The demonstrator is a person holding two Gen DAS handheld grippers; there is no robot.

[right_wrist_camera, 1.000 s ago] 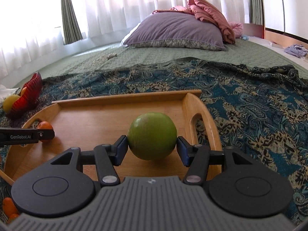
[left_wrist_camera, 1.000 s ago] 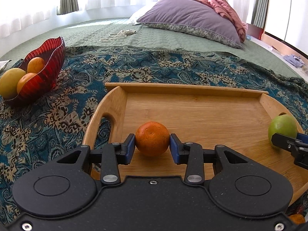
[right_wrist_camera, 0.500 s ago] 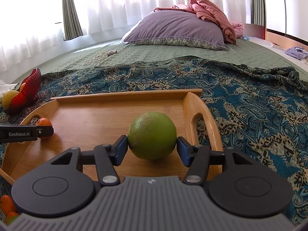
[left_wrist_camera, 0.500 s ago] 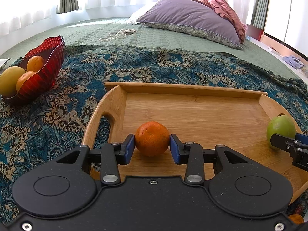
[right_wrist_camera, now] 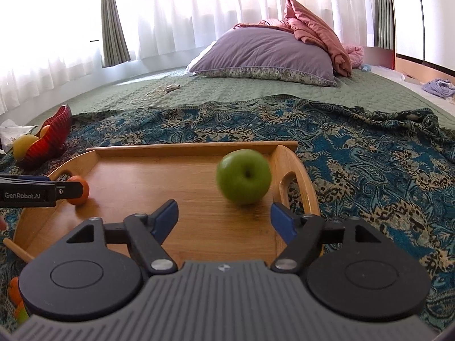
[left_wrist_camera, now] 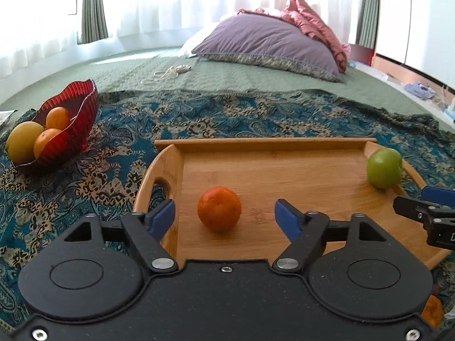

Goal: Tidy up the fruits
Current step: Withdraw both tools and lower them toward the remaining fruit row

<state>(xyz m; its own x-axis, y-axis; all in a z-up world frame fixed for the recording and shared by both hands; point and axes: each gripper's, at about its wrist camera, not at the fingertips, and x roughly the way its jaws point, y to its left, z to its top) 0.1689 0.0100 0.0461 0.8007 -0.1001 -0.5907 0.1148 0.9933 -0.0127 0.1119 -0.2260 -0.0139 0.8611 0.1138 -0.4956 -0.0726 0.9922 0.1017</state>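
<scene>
An orange [left_wrist_camera: 219, 209] rests on the wooden tray [left_wrist_camera: 284, 167] near its left handle. My left gripper [left_wrist_camera: 224, 217] is open, its blue pads apart on either side of the orange and not touching it. A green apple [right_wrist_camera: 243, 180] lies on the tray by the right handle, slightly blurred. My right gripper [right_wrist_camera: 224, 218] is open just behind the apple. The apple [left_wrist_camera: 384, 168] and the right gripper's tip also show in the left wrist view. The orange [right_wrist_camera: 79, 190] shows in the right wrist view behind the left gripper's finger.
A red glass bowl [left_wrist_camera: 71, 130] with several oranges and a yellow fruit stands left of the tray on the patterned blue blanket [left_wrist_camera: 227, 113]. A purple pillow [left_wrist_camera: 270, 45] lies far back. Small fruits [right_wrist_camera: 15, 298] lie near the tray's front left corner.
Both grippers have opened and pulled back a little. The orange and the apple now rest free on the tray; the apple has rolled slightly away, toward the right handle.
</scene>
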